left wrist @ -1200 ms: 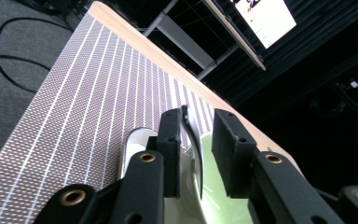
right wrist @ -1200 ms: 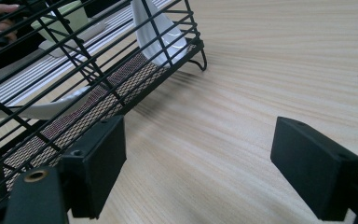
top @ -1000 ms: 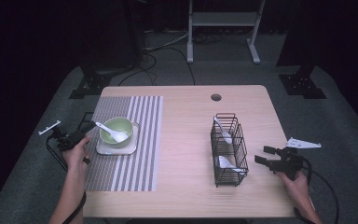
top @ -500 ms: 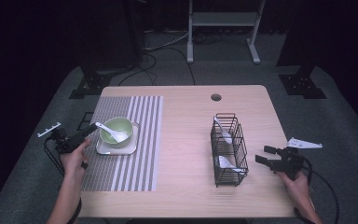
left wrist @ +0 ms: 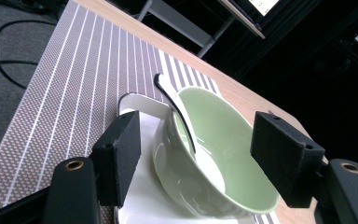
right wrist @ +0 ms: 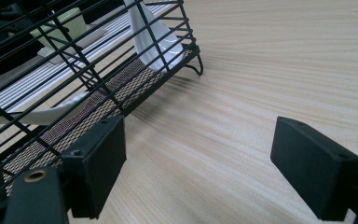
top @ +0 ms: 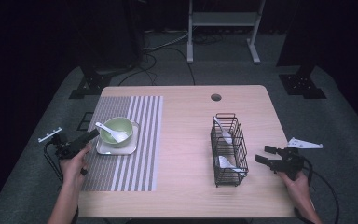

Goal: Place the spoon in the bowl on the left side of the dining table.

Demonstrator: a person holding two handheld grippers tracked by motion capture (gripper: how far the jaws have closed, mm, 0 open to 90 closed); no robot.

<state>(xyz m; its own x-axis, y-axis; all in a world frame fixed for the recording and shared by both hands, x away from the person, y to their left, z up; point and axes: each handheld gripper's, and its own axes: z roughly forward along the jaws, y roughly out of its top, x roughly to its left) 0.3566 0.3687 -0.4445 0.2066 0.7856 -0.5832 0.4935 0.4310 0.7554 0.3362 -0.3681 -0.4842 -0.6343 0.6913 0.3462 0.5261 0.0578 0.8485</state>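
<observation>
left gripper (top: 89, 137), jaws spread, sits at the green bowl's (top: 117, 130) nine o'clock, framing it to grab; right gripper (top: 266, 156) idles open at the wire basket's (top: 228, 149) three o'clock.

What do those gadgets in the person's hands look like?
Each hand holds a black pistol-like tool. The left gripper and right gripper end in two flat, blocky black fingers with brass-coloured screw holes behind them. A black cable trails from each, and a pale grey plate sits on top. Forearms are bare.

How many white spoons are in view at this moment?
3: one spoon in the green bowl at, two in the wire basket, at its far end and near end. Others may be hidden.
</observation>
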